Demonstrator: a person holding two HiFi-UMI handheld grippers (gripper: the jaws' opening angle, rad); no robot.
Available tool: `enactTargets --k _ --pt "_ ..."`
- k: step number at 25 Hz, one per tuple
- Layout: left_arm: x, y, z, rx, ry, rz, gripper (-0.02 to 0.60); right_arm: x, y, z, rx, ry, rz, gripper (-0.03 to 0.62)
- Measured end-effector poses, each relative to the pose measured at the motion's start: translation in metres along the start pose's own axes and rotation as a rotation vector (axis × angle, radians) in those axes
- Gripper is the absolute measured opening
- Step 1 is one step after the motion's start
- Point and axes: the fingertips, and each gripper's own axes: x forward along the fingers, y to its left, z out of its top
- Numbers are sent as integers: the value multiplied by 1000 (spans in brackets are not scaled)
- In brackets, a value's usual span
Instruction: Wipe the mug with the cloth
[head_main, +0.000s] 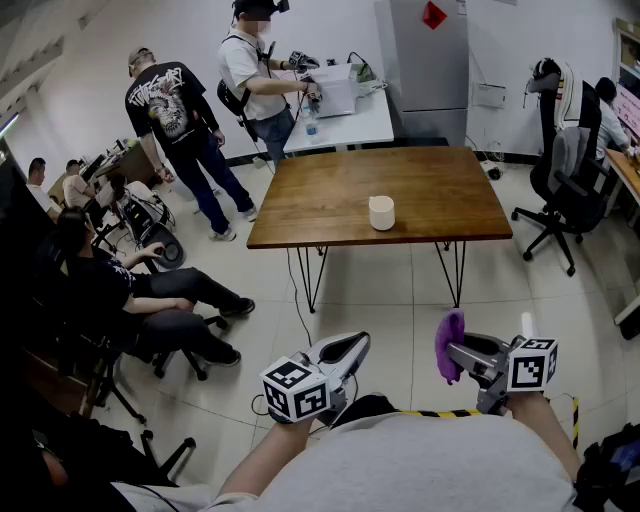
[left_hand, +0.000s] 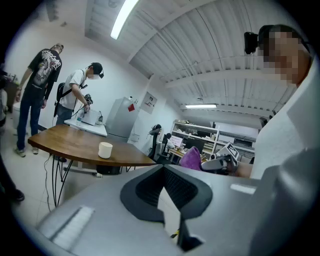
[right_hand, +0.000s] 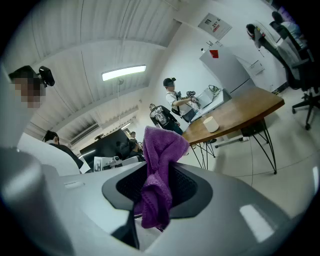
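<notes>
A white mug (head_main: 381, 212) stands upright near the middle of the brown wooden table (head_main: 330, 195), far ahead of both grippers. In the left gripper view the mug (left_hand: 105, 149) shows small on the table (left_hand: 75, 142); the right gripper view has the mug (right_hand: 209, 123) off to the right. My right gripper (head_main: 456, 351) is shut on a purple cloth (head_main: 449, 345), which sticks up between its jaws (right_hand: 159, 175). My left gripper (head_main: 352, 347) is shut with nothing in it, held low at the left and well short of the table. The left gripper view also catches the cloth (left_hand: 190, 158).
A white table (head_main: 340, 120) with a box stands behind the wooden one. Two people stand at the back left, others sit at the left. An office chair (head_main: 565, 165) stands at the right. Tiled floor (head_main: 380, 310) lies between me and the table.
</notes>
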Motion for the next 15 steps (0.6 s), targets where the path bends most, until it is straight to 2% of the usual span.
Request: enactTargets --k 5,11,15 --pt "8 43 -5 8 -4 8 0 26 -29 9 10 2 -14 133" --pt "46 116 5 -25 -7 -9 0 69 -79 44 23 18 -48 133" --pt "84 181 20 -37 30 -11 0 110 -121 76 110 3 -54 133"
